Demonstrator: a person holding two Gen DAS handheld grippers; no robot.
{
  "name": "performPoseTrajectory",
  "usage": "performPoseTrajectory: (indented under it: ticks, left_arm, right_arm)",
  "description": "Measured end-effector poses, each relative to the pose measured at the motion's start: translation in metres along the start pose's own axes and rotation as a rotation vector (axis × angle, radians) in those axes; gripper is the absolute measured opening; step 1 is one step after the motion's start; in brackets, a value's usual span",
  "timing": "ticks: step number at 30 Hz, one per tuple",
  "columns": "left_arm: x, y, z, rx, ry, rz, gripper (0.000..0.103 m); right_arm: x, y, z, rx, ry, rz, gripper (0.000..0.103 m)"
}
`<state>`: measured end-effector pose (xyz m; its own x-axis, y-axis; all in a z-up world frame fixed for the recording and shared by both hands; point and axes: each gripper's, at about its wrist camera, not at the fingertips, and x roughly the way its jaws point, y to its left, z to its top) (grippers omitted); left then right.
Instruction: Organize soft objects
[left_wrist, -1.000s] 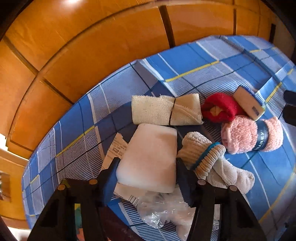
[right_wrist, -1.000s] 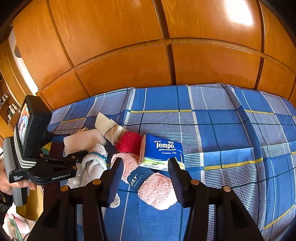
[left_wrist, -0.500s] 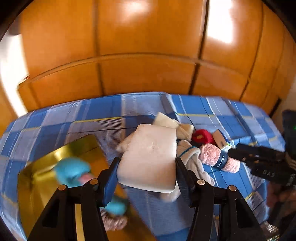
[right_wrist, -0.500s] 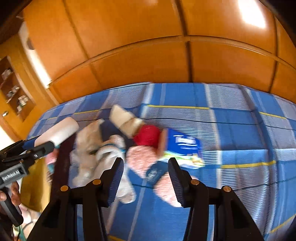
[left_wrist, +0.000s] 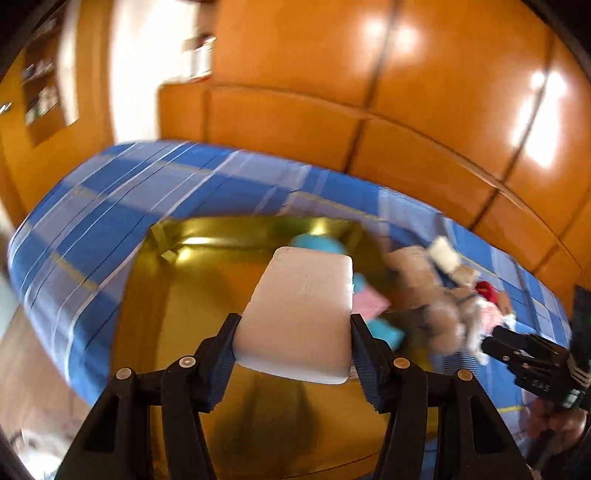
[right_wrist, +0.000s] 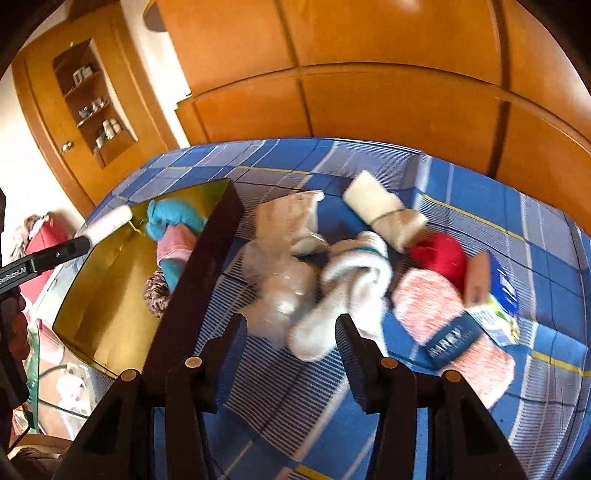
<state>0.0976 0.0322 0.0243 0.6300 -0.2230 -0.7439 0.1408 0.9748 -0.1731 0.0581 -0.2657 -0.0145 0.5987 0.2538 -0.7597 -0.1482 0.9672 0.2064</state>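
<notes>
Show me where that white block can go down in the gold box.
The gold box has a bare floor along its near and left sides. Its far right corner is crowded with the blue cloth and pink cloth. The left gripper holds the white block over it.

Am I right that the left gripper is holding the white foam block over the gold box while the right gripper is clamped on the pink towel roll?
Not quite. The right gripper holds nothing, as its own wrist view shows; the pink towel roll lies on the bed beside it. The left gripper does hold the white foam block over the gold box.
</notes>
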Motion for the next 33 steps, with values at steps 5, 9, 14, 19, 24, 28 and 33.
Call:
performPoseTrajectory:
  ticks: [5,9,14,19,24,28,33]
  left_arm:
    - [0.013,0.033,-0.002,-0.105,0.034,0.063,0.058]
    - [0.033,0.047,0.003,-0.170,0.078,0.115,0.059]
    - [0.064,0.053,0.010,-0.194,0.119,0.146,0.059]
    - [0.082,0.047,0.016,-0.177,0.142,0.153,0.060]
    - [0.099,0.044,0.020,-0.166,0.168,0.155,0.061]
    - [0.107,0.041,0.022,-0.150,0.174,0.161,0.065]
    - [0.107,0.043,0.021,-0.161,0.171,0.164,0.088]
  right_arm:
    - [0.028,0.012,0.018,-0.020,0.028,-0.038,0.050]
    - [0.050,0.015,0.027,-0.034,0.058,-0.095,0.046]
    - [0.066,0.012,0.027,-0.032,0.093,-0.113,0.036]
    - [0.068,0.016,0.028,-0.053,0.100,-0.124,0.035]
    - [0.069,0.014,0.027,-0.038,0.102,-0.110,0.035]
    - [0.070,0.014,0.028,-0.036,0.102,-0.110,0.035]
    - [0.071,0.011,0.027,-0.017,0.100,-0.100,0.035]
